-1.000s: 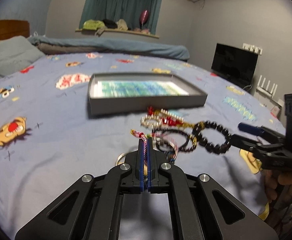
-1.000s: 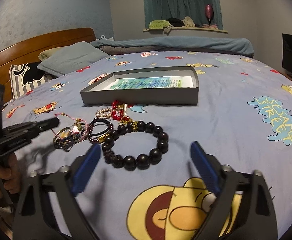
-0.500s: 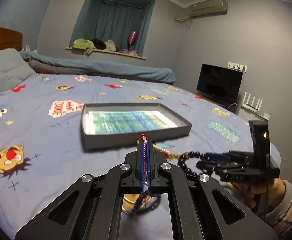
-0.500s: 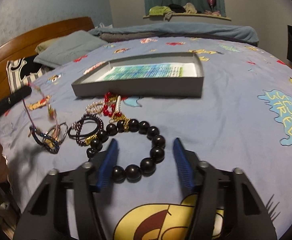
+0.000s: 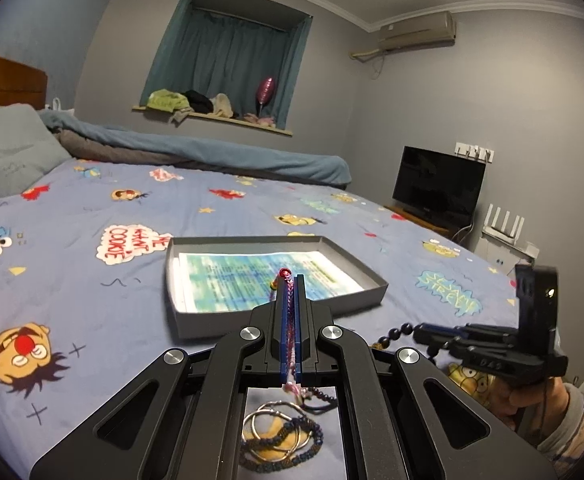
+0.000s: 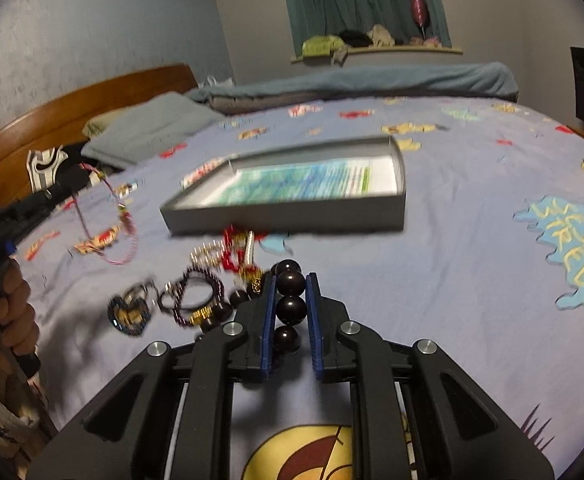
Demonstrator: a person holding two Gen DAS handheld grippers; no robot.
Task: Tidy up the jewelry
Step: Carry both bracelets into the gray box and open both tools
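Both grippers clamp bracelets over a cartoon-print bed, near a shallow grey box.

Left wrist view: the left gripper [image 5: 290, 280] is pinched tight on a woven pink-and-purple cord bracelet [image 5: 287, 292], whose red knot pokes out at the tips. The grey box [image 5: 179, 312] with a printed sheet inside lies just beyond, on the blue bedsheet [image 5: 91, 280]. Below the jaws, silver rings and a dark braided band [image 5: 279, 440] rest on the sheet. The right gripper [image 5: 424, 330] is low at the right.

Right wrist view: the right gripper [image 6: 289, 300] has its jaws closing on the black bead bracelet [image 6: 290, 284], with beads lined up between the blue pads. A heap of smaller bracelets [image 6: 211, 276] lies to the left, nearer than the box. At far left the cord bracelet hangs clear of the bed.
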